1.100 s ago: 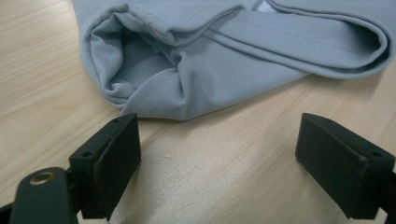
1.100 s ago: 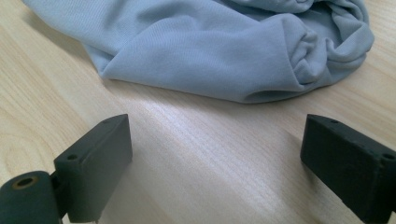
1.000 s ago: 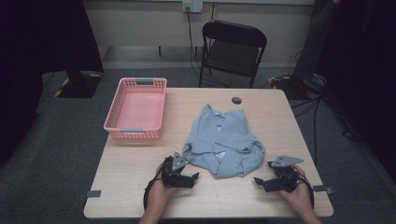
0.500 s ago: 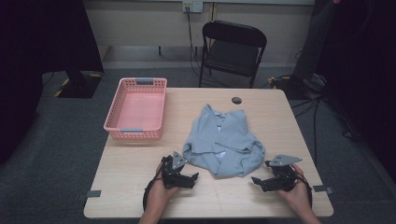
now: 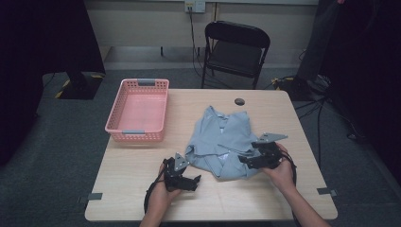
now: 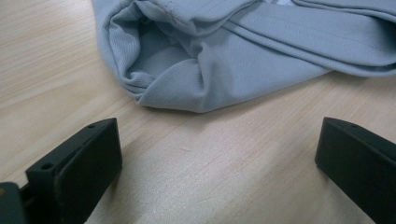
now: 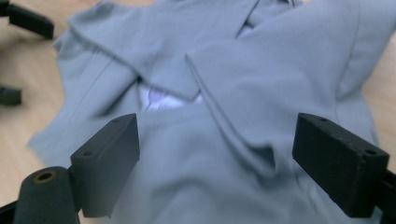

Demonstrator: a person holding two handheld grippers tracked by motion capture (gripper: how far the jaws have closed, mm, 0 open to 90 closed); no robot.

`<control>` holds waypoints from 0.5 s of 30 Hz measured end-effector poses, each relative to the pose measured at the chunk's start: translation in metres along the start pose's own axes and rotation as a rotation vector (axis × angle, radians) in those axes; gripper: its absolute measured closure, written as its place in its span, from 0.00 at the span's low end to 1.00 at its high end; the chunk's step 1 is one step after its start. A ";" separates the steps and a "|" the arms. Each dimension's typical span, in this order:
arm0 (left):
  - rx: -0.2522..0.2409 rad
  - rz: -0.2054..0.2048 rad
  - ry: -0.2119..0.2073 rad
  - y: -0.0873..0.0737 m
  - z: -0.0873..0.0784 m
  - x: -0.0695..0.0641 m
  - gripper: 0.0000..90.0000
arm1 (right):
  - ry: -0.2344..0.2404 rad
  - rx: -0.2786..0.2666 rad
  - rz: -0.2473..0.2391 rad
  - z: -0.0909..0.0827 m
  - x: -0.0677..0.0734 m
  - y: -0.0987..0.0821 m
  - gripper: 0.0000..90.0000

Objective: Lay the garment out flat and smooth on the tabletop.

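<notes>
Grey carpet and a pale wall with one socket plate surround a light wooden table [image 5: 142, 198] bearing one pink basket [image 5: 138, 109], one small dark disc [image 5: 239, 101] and one crumpled blue-grey shirt [image 5: 226, 138] near its front middle; one black folding chair [image 5: 234, 53] stands behind, and no writing is legible. Resting on bare wood just beside the shirt's hem, the left gripper [image 5: 194, 180] has just been opening its jaws wide around nothing, while the right gripper [image 5: 245, 160], over the shirt's right side, has just been closing slightly, jaws still wide with cloth beneath but ungripped.

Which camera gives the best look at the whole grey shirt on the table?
The high view: it shows the whole grey shirt crumpled on the table, beside the pink basket. The left gripper view shows just a sleeve opening and folded edge, close up. The right gripper view shows overlapping folds from just above, slightly blurred.
</notes>
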State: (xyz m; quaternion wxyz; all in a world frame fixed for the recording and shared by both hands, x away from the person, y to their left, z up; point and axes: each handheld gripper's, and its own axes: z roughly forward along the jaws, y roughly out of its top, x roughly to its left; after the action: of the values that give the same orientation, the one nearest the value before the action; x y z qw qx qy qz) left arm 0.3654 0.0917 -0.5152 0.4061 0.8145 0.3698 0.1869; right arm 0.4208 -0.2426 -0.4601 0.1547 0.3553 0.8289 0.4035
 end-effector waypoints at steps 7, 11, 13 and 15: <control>0.000 0.000 0.000 0.000 0.000 0.000 0.00 | 0.006 -0.002 0.004 0.027 0.000 0.023 0.31; 0.000 0.000 0.000 0.000 0.000 0.000 0.00 | 0.010 0.038 -0.018 0.050 0.000 0.037 0.43; 0.000 0.001 0.000 0.000 0.000 0.000 0.00 | 0.000 0.045 -0.013 0.058 -0.001 0.040 0.46; 0.000 0.000 0.000 0.000 0.000 0.000 0.00 | 0.002 0.047 -0.010 0.062 -0.001 0.042 0.49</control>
State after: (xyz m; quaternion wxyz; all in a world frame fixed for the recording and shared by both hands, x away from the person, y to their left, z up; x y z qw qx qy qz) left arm 0.3654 0.0917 -0.5152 0.4062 0.8145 0.3698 0.1869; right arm 0.4745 -0.1907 -0.4667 0.1474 0.3544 0.8399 0.3837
